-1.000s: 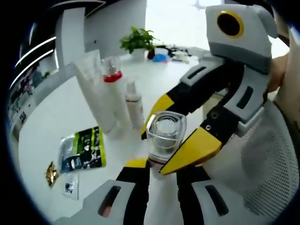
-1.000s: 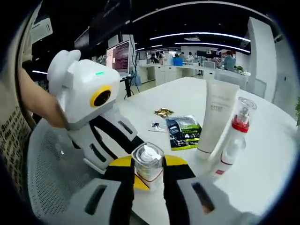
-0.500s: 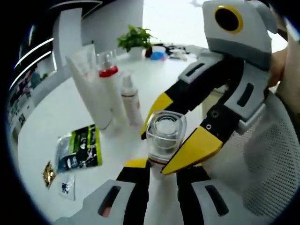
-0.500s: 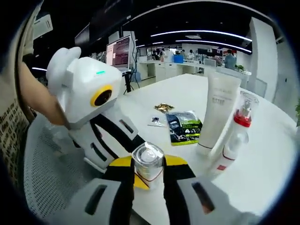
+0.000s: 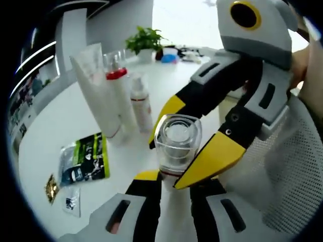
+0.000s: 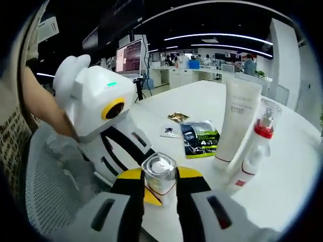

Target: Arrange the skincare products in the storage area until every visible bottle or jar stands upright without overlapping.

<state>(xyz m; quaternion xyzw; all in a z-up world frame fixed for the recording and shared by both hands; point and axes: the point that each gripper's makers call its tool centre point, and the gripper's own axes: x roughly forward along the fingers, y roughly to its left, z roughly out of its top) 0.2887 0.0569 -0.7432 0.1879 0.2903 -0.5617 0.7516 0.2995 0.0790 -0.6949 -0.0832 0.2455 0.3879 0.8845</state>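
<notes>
A small bottle with a clear square cap [image 5: 176, 141] is held between both grippers above the white table's near edge. My left gripper [image 5: 174, 180] is shut on its white body from below. The right gripper [image 5: 184, 143] comes in from the right, its yellow-tipped jaws closed on the cap. In the right gripper view the same bottle [image 6: 159, 174] sits between my right gripper's [image 6: 159, 185] jaws, with the left gripper [image 6: 135, 159] reaching in from the left. A white tube [image 5: 96, 85], a red-collared pump bottle [image 5: 118, 96] and a small spray bottle [image 5: 141, 106] stand upright together on the table.
A green sachet [image 5: 86, 159], a gold sachet [image 5: 50, 186] and a small pale sachet [image 5: 70, 204] lie flat on the table [image 5: 55, 126]. A white mesh surface [image 5: 287, 171] lies beside the table edge. A potted plant [image 5: 146, 40] stands far back.
Both grippers keep their hold on the clear-capped bottle. It has come slightly closer to the left camera, and both views have shifted a little.
</notes>
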